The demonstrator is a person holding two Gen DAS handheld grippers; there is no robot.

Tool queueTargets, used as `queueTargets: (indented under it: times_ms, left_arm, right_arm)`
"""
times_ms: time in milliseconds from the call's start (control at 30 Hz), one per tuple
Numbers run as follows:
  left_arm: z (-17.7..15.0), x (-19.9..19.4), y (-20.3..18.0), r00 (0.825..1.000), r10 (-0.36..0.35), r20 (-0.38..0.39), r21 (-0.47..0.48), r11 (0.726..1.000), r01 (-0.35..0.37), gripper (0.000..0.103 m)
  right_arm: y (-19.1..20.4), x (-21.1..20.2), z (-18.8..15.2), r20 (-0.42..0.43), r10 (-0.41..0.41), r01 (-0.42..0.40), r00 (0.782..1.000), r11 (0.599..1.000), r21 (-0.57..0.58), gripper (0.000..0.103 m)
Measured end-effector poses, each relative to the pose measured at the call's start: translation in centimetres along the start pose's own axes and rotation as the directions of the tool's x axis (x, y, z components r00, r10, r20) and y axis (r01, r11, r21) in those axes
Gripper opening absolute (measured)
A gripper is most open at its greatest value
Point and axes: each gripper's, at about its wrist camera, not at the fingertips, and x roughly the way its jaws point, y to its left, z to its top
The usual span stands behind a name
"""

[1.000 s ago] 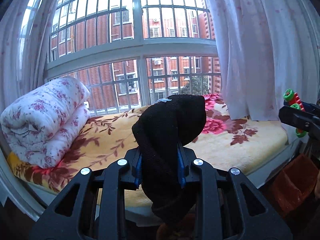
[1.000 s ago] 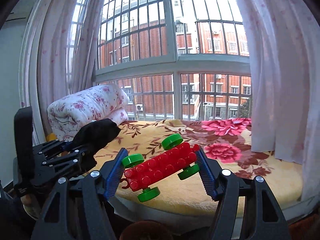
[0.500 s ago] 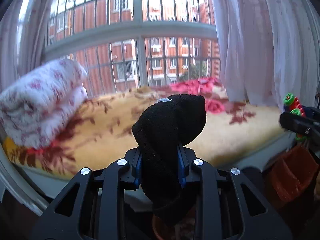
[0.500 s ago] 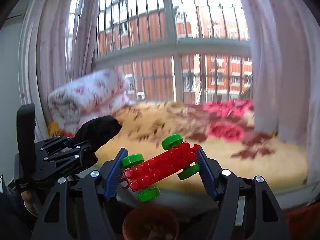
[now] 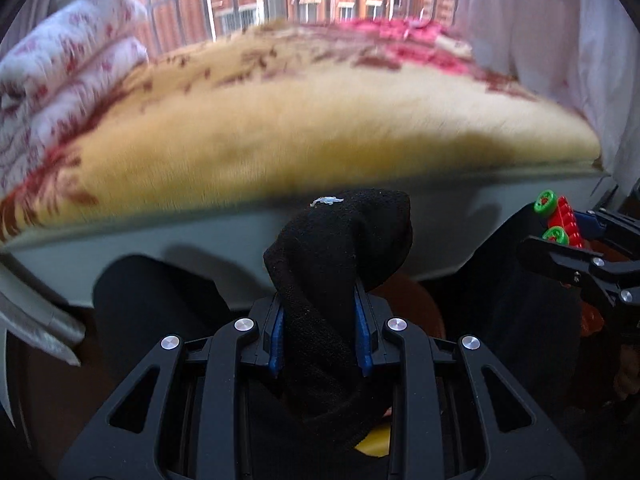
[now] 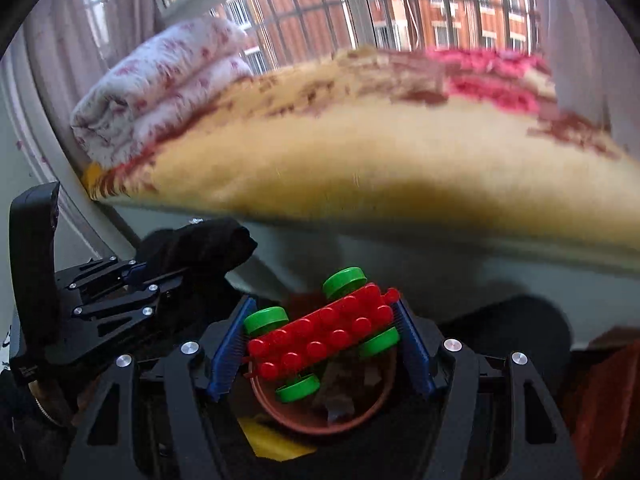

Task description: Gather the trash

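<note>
Both items gripped and poised over a bin; neither yet released.

The red studded plastic toy car with green wheels (image 6: 320,340) sits clamped in the right gripper (image 6: 322,346), directly above the round brown bin (image 6: 384,400). At its ten o'clock, the left gripper (image 5: 320,332) is clamped on a black knitted sock (image 5: 340,264). Beyond, at twelve o'clock, lies the yellow floral blanket (image 6: 360,152).
</note>
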Motion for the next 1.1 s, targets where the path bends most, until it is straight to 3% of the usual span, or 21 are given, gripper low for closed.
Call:
queueTargets:
  times_ms: [300,367,433,700,767,867,900,933,1000,1100]
  left_arm:
    - [-0.9,3.4,0.5,0.996,0.0,-0.092,-0.017,1.0,-0.001,0.027]
    - [-1.1,4.1,0.8,0.993,0.0,-0.116,-0.023,1.0,-0.003,0.038]
    - [-1.0,4.7,1.2,0.99,-0.008,-0.139,-0.041,0.999,0.002,0.072]
    - [-0.3,3.8,0.9,0.996,0.049,-0.078,-0.008,0.999,-0.05,0.074]
    - [0.1,3.4,0.7,0.997,0.058,-0.056,0.004,0.998,-0.057,0.074]
    - [1.9,2.4,0.5,0.997,0.072,0.01,0.019,0.997,-0.072,0.074]
    - [2.8,1.7,0.5,0.996,0.074,0.048,0.02,0.997,-0.075,0.076]
    - [3.9,1.0,0.4,0.993,0.075,0.089,0.019,0.997,-0.077,0.084]
    - [6.1,-0.3,0.3,0.98,0.085,0.18,0.021,0.996,-0.09,0.091]
    - [10.5,-1.8,-0.2,0.946,0.111,0.306,0.017,0.992,-0.122,0.093]
  right_arm:
    - [-0.4,4.7,-1.2,-0.128,0.037,-0.036,0.991,0.999,0.014,0.067]
    - [-0.4,5.3,-1.3,-0.141,0.033,-0.033,0.989,0.999,0.005,0.069]
    - [-0.5,6.0,-1.4,-0.155,0.017,-0.019,0.988,1.0,-0.006,0.084]
    - [-2.0,4.7,-0.8,-0.124,0.008,-0.006,0.992,1.0,0.014,0.084]
    - [-2.3,3.5,-0.2,-0.097,0.001,0.0,0.995,1.0,0.011,0.085]
    - [-2.8,1.6,1.4,-0.039,-0.016,0.016,0.999,1.0,0.008,0.094]
    - [-3.0,0.6,2.5,0.002,-0.042,0.042,0.999,0.999,0.002,0.098]
    - [-3.1,-0.2,3.4,0.035,-0.065,0.065,0.997,0.998,0.001,0.098]
    - [-3.6,-1.9,6.1,0.12,-0.123,0.123,0.985,0.992,0.009,0.098]
    - [-4.6,-3.3,10.0,0.204,-0.195,0.19,0.959,0.981,0.044,0.098]
